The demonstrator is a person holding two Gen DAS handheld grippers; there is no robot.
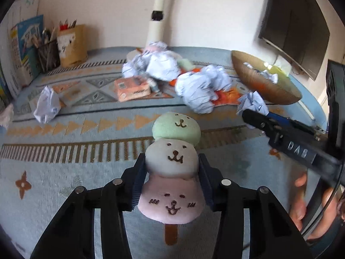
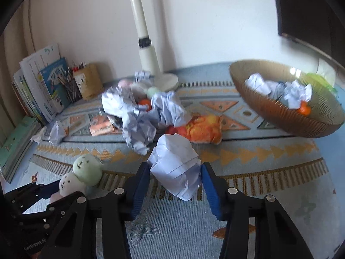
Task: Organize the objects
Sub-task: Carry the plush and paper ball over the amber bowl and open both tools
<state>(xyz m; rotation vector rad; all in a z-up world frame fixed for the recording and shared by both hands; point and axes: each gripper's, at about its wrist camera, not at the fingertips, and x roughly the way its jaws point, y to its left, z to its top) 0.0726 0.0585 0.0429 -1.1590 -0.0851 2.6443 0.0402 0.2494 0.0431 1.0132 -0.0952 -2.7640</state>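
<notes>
My left gripper (image 1: 172,168) is shut on a plush toy (image 1: 172,172) of three stacked faces, green, white and pink, on a brown stick; it also shows at the lower left of the right wrist view (image 2: 79,177). My right gripper (image 2: 175,172) is shut on a crumpled white paper ball (image 2: 175,168) above the patterned rug (image 2: 258,157); it shows at the right in the left wrist view (image 1: 252,116). A brown ribbed bowl (image 2: 276,112) at the right holds crumpled paper and an orange thing.
A heap of crumpled paper (image 2: 146,116), an orange plush (image 2: 204,129) and an orange box (image 2: 101,127) lie mid-rug. Books (image 2: 43,90) and pencil holders (image 2: 88,84) stand at the back left. A white lamp pole (image 2: 144,43) stands behind. A dark monitor (image 1: 295,23) hangs right.
</notes>
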